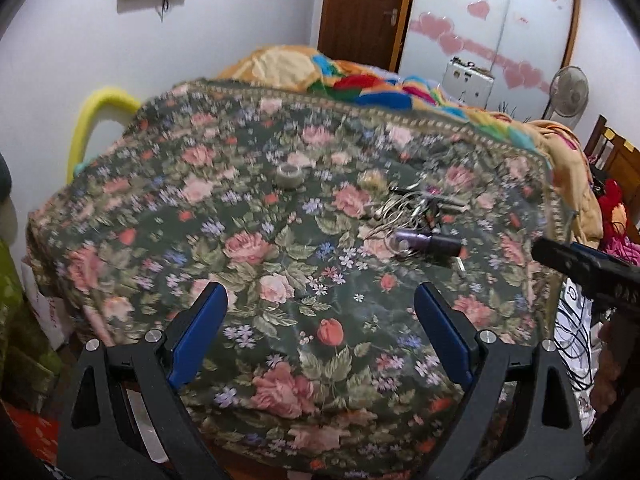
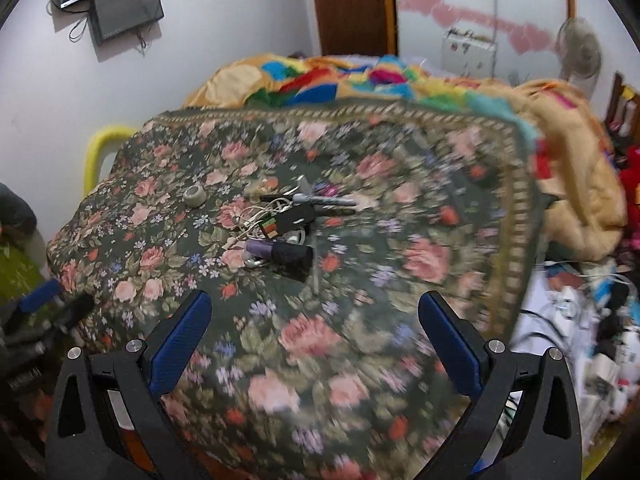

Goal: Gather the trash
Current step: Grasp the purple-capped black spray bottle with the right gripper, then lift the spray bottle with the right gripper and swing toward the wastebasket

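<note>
A small pile of clutter lies on the floral cloth [image 1: 280,280]: a purple and black bottle [image 1: 428,242] on its side, tangled white cords [image 1: 404,204], a pen [image 2: 324,200] and a roll of tape [image 1: 290,174]. The same bottle [image 2: 280,254], cords [image 2: 260,220] and tape roll [image 2: 195,196] show in the right wrist view on the cloth [image 2: 360,280]. My left gripper [image 1: 320,300] is open and empty, above the cloth, short of the pile. My right gripper [image 2: 314,308] is open and empty, just short of the bottle.
A colourful blanket [image 1: 360,80] is heaped behind the cloth. A brown door [image 1: 360,4], white wardrobe [image 1: 500,20] and fan [image 1: 568,92] stand at the back. A yellow chair back [image 1: 96,120] is at left. Cables and clutter [image 2: 580,320] lie at right.
</note>
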`<action>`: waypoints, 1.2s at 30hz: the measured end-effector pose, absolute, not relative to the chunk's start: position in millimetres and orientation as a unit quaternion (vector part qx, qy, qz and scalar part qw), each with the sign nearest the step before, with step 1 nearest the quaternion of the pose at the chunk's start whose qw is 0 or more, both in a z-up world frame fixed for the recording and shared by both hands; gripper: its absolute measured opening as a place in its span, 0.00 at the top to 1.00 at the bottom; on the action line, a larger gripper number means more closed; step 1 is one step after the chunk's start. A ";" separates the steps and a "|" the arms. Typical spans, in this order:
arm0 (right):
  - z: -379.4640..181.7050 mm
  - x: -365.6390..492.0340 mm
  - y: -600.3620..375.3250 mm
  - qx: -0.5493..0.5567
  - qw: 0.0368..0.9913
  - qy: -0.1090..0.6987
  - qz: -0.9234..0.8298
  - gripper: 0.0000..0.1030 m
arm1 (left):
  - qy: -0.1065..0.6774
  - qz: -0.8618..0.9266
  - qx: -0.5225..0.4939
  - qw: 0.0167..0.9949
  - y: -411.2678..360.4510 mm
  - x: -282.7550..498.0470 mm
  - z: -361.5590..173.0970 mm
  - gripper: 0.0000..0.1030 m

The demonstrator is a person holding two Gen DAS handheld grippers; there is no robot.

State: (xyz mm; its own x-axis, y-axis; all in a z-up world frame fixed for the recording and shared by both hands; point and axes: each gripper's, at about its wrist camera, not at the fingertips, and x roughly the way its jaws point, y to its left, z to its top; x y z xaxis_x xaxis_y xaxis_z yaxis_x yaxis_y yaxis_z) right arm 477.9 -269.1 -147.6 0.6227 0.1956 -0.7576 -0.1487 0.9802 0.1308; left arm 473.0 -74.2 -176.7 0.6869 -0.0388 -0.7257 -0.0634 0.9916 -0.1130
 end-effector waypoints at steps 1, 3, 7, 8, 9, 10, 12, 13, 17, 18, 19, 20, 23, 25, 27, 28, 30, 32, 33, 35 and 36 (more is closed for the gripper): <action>-154.8 490.1 -266.6 0.034 0.897 0.429 0.103 0.01 | 0.400 0.008 -0.069 0.914 -73.4 478.9 -184.4 0.08; -166.9 506.9 -263.7 0.035 0.893 0.436 0.108 0.08 | 0.408 0.009 -0.072 0.910 -73.4 488.9 -197.1 0.08; -194.6 540.0 -252.2 0.024 0.879 0.457 0.131 0.24 | 0.421 0.002 -0.066 0.905 -76.4 505.3 -215.2 0.08; -199.2 546.4 -249.2 0.019 0.877 0.460 0.138 0.28 | 0.422 -0.001 -0.064 0.904 -77.8 508.6 -219.7 0.08; -203.9 552.7 -246.4 0.012 0.875 0.462 0.147 0.28 | 0.423 -0.004 -0.061 0.904 -79.0 510.7 -222.6 0.08; -208.1 557.5 -242.1 0.003 0.873 0.463 0.152 0.29 | 0.425 -0.006 -0.058 0.903 -80.1 513.1 -225.4 0.08; -216.8 567.5 -233.4 -0.011 0.868 0.466 0.174 0.29 | 0.428 -0.013 -0.049 0.902 -84.0 518.0 -231.4 0.08; -220.3 571.9 -231.5 -0.017 0.864 0.469 0.181 0.29 | 0.429 -0.015 -0.046 0.902 -85.4 519.4 -233.4 0.08; -235.9 586.4 -224.7 -0.035 0.842 0.495 0.210 0.48 | 0.434 -0.022 -0.038 0.900 -90.1 523.9 -239.4 0.08; -234.2 584.4 -222.8 -0.045 0.845 0.488 0.216 0.50 | 0.435 -0.022 -0.039 0.899 -90.7 524.1 -241.0 0.08; -234.2 583.0 -220.0 -0.053 0.836 0.495 0.232 0.57 | 0.436 -0.022 -0.040 0.899 -90.7 523.9 -241.7 0.08; -235.6 583.3 -217.3 -0.056 0.829 0.501 0.242 0.66 | 0.437 -0.023 -0.041 0.898 -91.0 523.7 -242.6 0.08; -236.9 577.0 -213.9 -0.072 0.827 0.499 0.248 0.69 | 0.442 -0.024 -0.039 0.896 -92.9 523.0 -243.9 0.08; -236.2 571.6 -214.0 -0.074 0.824 0.500 0.256 0.73 | 0.445 -0.031 -0.036 0.894 -95.5 522.4 -241.3 0.09; -233.6 563.1 -216.5 -0.064 0.824 0.499 0.259 0.75 | 0.444 -0.035 -0.035 0.895 -97.6 521.6 -236.1 0.10; -230.5 556.9 -220.0 -0.062 0.830 0.493 0.255 0.75 | 0.441 -0.038 -0.037 0.896 -98.9 521.5 -231.9 0.10; -223.4 547.4 -230.4 -0.051 0.838 0.483 0.247 0.76 | 0.436 -0.044 -0.038 0.898 -101.8 522.8 -224.3 0.10; -216.0 540.9 -241.1 -0.037 0.845 0.477 0.237 0.77 | 0.431 -0.050 -0.038 0.900 -106.4 527.1 -216.8 0.11; -211.8 537.3 -249.0 -0.032 0.851 0.472 0.228 0.77 | 0.427 -0.057 -0.040 0.901 -110.8 531.8 -212.4 0.13; -205.5 532.2 -264.5 -0.023 0.862 0.463 0.203 0.78 | 0.423 -0.072 -0.042 0.902 -120.0 541.0 -207.9 0.16; -203.0 531.5 -271.2 -0.021 0.868 0.458 0.190 0.78 | 0.422 -0.079 -0.044 0.902 -124.7 545.3 -207.0 0.18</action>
State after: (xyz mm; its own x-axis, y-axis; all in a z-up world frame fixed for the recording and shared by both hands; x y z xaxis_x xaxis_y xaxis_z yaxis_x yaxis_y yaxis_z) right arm 531.5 -271.2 -203.0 0.5082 0.3102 -0.8034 -0.3483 0.9272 0.1377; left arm 545.3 -124.7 -207.0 0.6316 -0.1795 -0.7542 0.1056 0.9837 -0.1457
